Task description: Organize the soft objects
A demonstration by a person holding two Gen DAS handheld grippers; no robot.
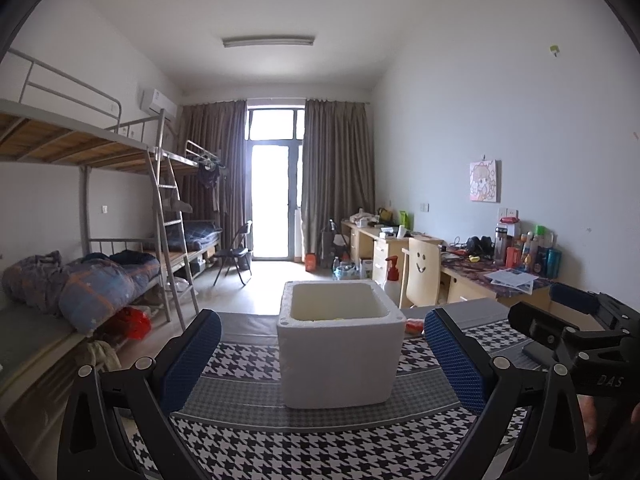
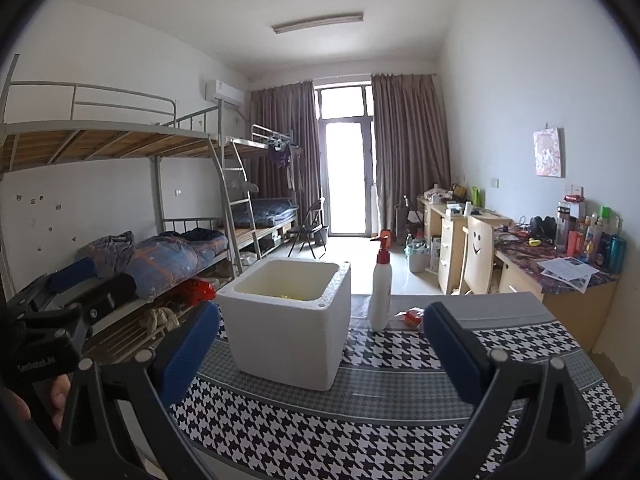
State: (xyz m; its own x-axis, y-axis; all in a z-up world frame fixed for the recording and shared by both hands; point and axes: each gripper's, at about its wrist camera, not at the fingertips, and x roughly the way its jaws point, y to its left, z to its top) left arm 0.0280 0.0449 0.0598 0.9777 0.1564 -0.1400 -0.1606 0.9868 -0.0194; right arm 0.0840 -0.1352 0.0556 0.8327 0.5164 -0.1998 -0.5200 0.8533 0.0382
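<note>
Right now both of your grippers hang wide apart and empty over the table (image 2: pixel 400 408) with its houndstooth cloth: the left gripper (image 1: pixel 322 354) faces the white foam box (image 1: pixel 340 356) head-on, the right gripper (image 2: pixel 320 350) sees it a little to its left. The box stands upright and uncovered near the middle of the cloth. Something yellow (image 2: pixel 289 296) lies at the bottom; you cannot tell what it is. A small red thing (image 2: pixel 412 316) lies beyond the box, near the white pump bottle (image 2: pixel 380 292), too small to identify.

If that red piece is one of the soft things, expect it to be light and squashy, so pinch it across its middle and close gently. The foam box is probably very light and dents easily; a nudge would likely slide it.
</note>
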